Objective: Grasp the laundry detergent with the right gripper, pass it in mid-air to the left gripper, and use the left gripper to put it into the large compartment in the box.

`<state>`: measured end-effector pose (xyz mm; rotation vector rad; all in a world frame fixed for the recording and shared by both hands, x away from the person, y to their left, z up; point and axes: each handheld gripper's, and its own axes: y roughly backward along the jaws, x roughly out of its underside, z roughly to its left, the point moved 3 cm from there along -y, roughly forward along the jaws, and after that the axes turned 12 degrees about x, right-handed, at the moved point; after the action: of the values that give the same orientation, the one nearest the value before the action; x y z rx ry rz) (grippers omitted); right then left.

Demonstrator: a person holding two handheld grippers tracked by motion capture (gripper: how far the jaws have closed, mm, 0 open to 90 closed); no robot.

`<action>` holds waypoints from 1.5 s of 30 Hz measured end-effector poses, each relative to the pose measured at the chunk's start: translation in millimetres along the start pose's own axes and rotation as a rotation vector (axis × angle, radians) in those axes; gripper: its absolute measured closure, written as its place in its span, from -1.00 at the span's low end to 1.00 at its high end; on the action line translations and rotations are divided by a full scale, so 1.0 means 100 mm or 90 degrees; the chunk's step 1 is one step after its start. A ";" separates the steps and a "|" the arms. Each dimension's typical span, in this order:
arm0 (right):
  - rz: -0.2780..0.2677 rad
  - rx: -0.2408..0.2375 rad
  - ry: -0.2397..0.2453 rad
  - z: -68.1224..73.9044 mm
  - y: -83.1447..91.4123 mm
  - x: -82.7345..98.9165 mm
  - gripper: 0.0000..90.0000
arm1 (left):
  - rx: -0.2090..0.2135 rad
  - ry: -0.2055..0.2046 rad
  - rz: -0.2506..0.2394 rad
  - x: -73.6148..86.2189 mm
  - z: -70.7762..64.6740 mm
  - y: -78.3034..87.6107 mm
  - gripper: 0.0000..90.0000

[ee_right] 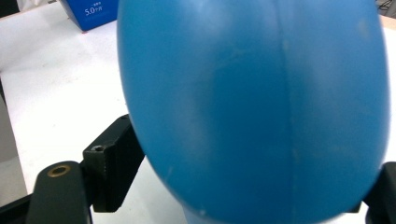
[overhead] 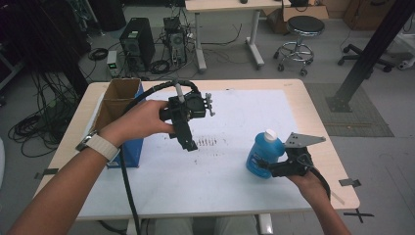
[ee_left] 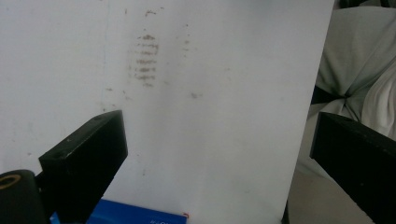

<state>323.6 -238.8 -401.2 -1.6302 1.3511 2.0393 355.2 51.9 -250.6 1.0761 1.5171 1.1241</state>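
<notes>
On table: right claw [overhead: 264,165] grips blue bottle [overhead: 263,152] | left claw [overhead: 188,143] open, aloft | cardboard box [overhead: 119,102] far left

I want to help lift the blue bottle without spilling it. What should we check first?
1. White cap on the blue bottle: on, ok.
2. Bottle standing upright on the table: ok.
3. Bottle between the right gripper fingers: ok, it sits between them in the right gripper view.
4. Fingers pressing firmly on the bottle: cannot tell; the contact is not plain on both sides.
5. Left gripper out of the way: ok, open, hanging over the bare white sheet, apart from the bottle.
6. Cardboard box clear of the lift: ok, it stands at the table's far left.
</notes>
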 end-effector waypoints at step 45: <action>0.001 0.006 0.002 0.00 0.04 -0.05 -0.04 | -0.002 -0.002 -0.013 0.00 0.02 0.04 -0.90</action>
<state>322.9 -239.1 -395.2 -1.6304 1.3618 2.0296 357.5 52.7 -247.4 1.0578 1.5202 1.1100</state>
